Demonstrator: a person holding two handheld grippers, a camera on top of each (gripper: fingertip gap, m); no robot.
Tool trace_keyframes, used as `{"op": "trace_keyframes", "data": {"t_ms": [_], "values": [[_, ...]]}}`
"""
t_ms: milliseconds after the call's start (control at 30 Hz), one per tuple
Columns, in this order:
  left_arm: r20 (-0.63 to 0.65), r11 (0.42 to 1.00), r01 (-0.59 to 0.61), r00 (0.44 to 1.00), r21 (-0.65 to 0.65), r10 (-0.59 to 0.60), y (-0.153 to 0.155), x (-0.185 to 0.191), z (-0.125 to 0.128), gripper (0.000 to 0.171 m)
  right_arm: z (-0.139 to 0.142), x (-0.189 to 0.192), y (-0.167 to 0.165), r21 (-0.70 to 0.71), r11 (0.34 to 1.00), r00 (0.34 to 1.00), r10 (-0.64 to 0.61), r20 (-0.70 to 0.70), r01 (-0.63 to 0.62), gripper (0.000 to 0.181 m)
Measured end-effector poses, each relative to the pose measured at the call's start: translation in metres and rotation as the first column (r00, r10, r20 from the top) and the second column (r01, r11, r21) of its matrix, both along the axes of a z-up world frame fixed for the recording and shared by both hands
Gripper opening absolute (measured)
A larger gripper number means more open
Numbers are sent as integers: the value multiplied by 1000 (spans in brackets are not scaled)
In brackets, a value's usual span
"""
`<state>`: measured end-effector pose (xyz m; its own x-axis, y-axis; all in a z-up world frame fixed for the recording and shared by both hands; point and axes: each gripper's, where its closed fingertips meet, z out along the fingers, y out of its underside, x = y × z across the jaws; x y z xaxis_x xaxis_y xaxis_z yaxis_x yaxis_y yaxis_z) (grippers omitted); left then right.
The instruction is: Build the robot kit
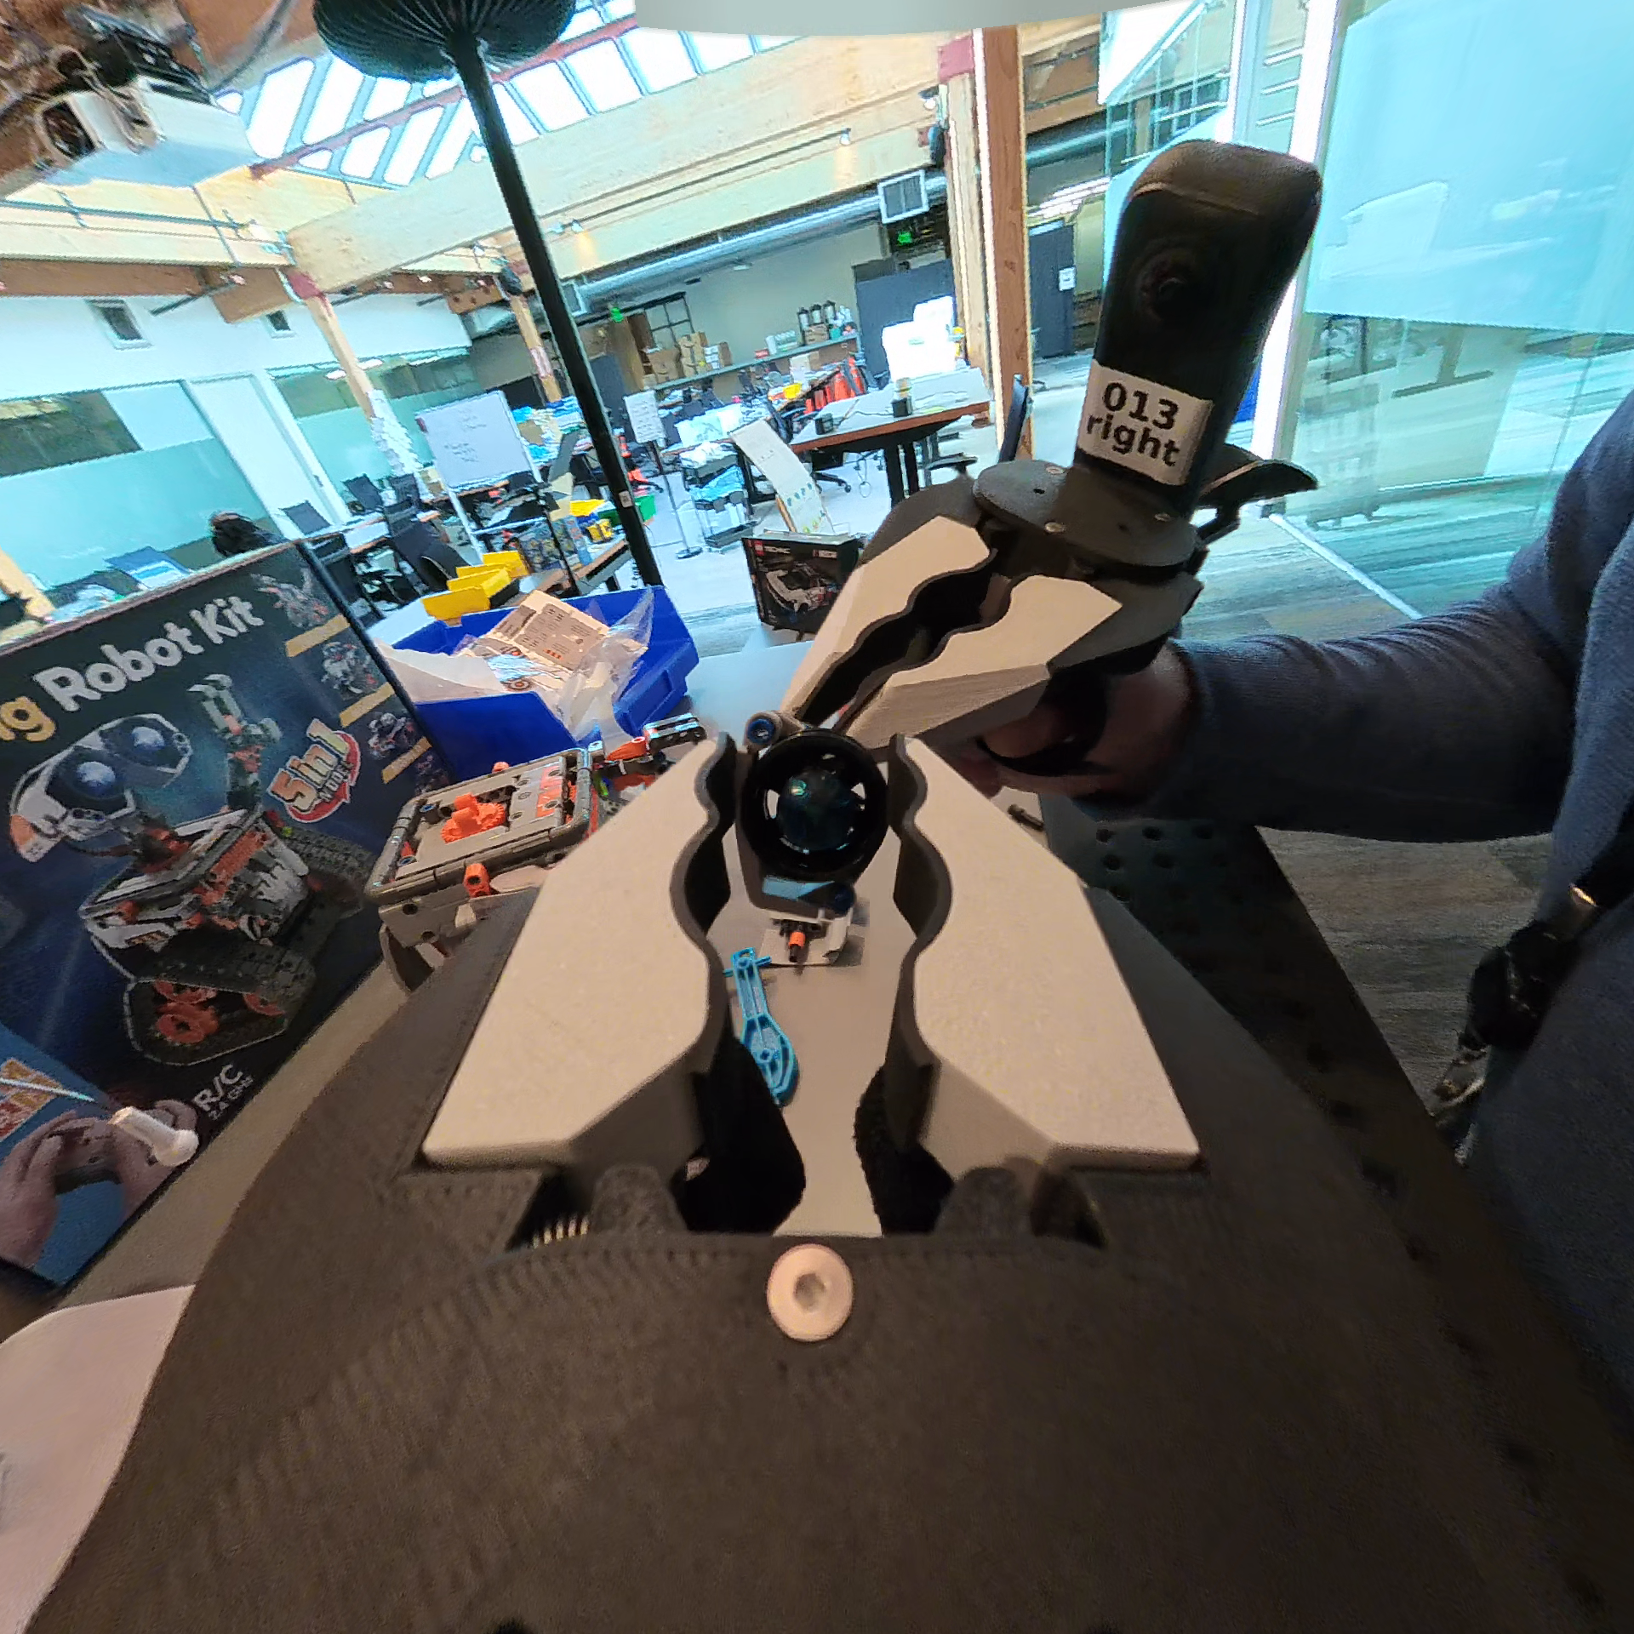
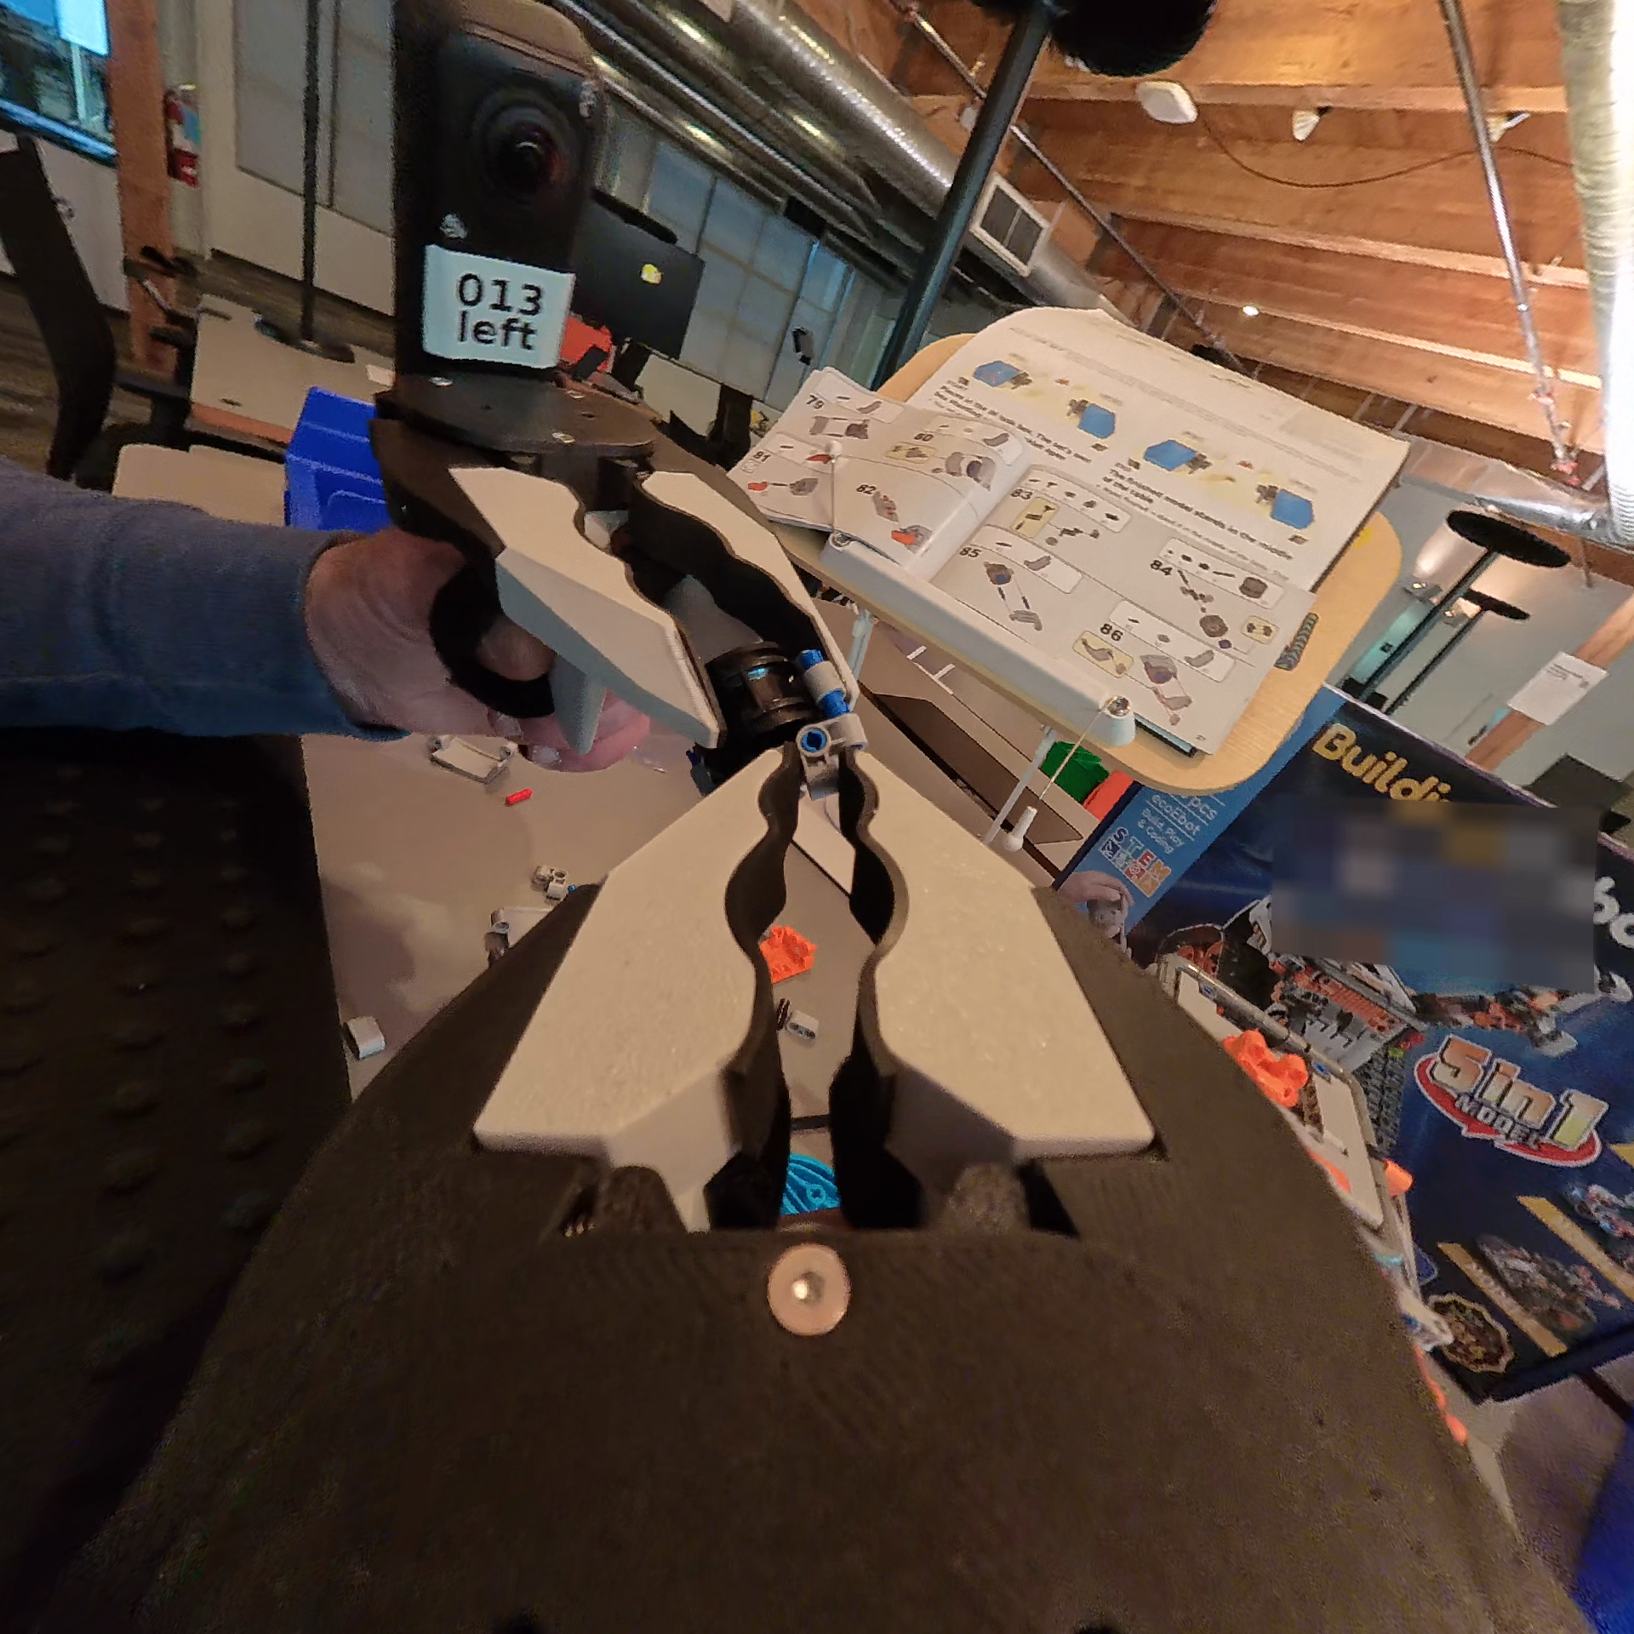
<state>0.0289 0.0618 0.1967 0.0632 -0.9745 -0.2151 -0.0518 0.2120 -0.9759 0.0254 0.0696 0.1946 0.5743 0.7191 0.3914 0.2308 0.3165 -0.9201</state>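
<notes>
Left wrist view: left gripper [image 1: 813, 787] has its jaws closed around a black ring-shaped piece [image 1: 812, 806] with a clear blue dome in its middle, clamped at the tips and held up off the table [image 1: 760, 672].
Right wrist view: right gripper [image 2: 818, 778] has its jaws nearly together, pinching a small grey connector [image 2: 824, 747] with a blue pin, which is attached to the side of the same ring-shaped piece.
Position: the 2 grippers meet tip to tip, both gripping 1 small assembly in the air above the table.
Handling: by my judgement a light, rigid plastic build; the smooth round ring could slip or twist between flat pads, and the push-fit joints may come apart if pulled askew.
Where to hold: the ring's outer rim for the body, the grey connector's flat sides for the small part; best kept off the clear dome.
Below: a blue lever-shaped tool [image 1: 759, 1026] lies on the table under the left gripper.
Around: a partly built grey frame with orange gears [image 1: 495, 822], a blue bin [image 1: 566, 681] of bags, the kit box [image 1: 177, 840], an open instruction booklet [image 2: 1061, 530] on a stand, and loose small parts [image 2: 548, 880] scattered on the table.
</notes>
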Motion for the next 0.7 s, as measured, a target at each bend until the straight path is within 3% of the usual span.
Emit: {"op": "trace_keyframes", "data": {"t_ms": [267, 700], "values": [[7, 998, -66, 998, 13, 66, 5, 0, 0, 32, -9, -3, 4, -49, 998, 997, -33, -67, 30, 5], [-17, 992, -42, 999, -122, 40, 9, -9, -10, 34, -8, -8, 1, 114, 992, 989, -73, 129, 58, 5]]}}
